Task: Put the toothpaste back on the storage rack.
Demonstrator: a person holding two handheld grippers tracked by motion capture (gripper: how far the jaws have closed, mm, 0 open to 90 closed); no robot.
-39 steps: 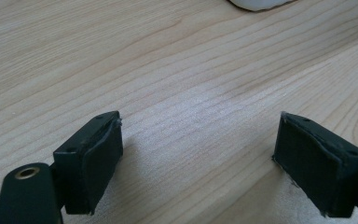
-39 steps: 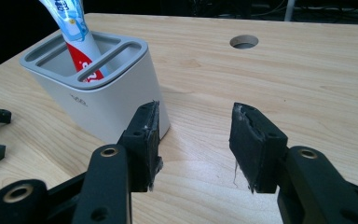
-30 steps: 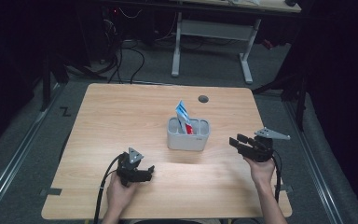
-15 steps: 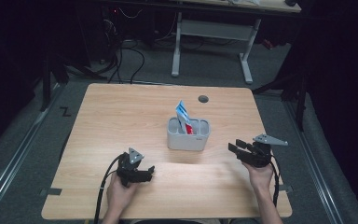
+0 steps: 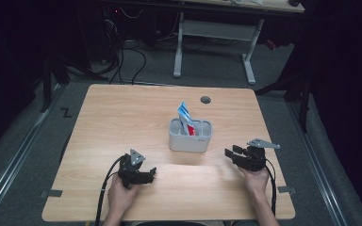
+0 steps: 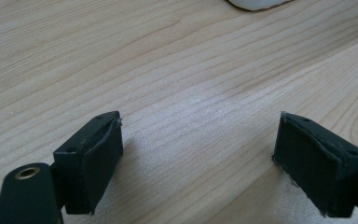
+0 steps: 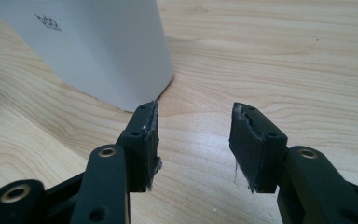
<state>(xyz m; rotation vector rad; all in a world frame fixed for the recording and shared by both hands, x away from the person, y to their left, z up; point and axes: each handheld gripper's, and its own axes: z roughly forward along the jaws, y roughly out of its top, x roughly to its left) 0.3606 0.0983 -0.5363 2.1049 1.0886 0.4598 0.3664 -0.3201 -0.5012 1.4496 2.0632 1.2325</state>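
A pale grey holder (image 5: 190, 136) with compartments stands at the middle of the wooden table (image 5: 122, 117). A blue, white and red packet (image 5: 185, 114) sticks up out of it. My left gripper (image 5: 150, 175) rests near the front edge, left of the holder; its jaws stand wide open over bare wood (image 6: 198, 158). My right gripper (image 5: 229, 154) hovers low at the holder's right, pointing left. It is open with nothing between its pads (image 7: 193, 140). The holder's white wall (image 7: 98, 46) lies just beyond its left pad.
A round cable hole (image 5: 205, 100) sits in the table's far side. Cables trail from both grippers over the front edge. A white desk frame (image 5: 214, 35) stands on the floor beyond the table.
My right gripper has sunk toward the tabletop and drawn a little nearer the front edge. The left gripper and the holder have not moved.
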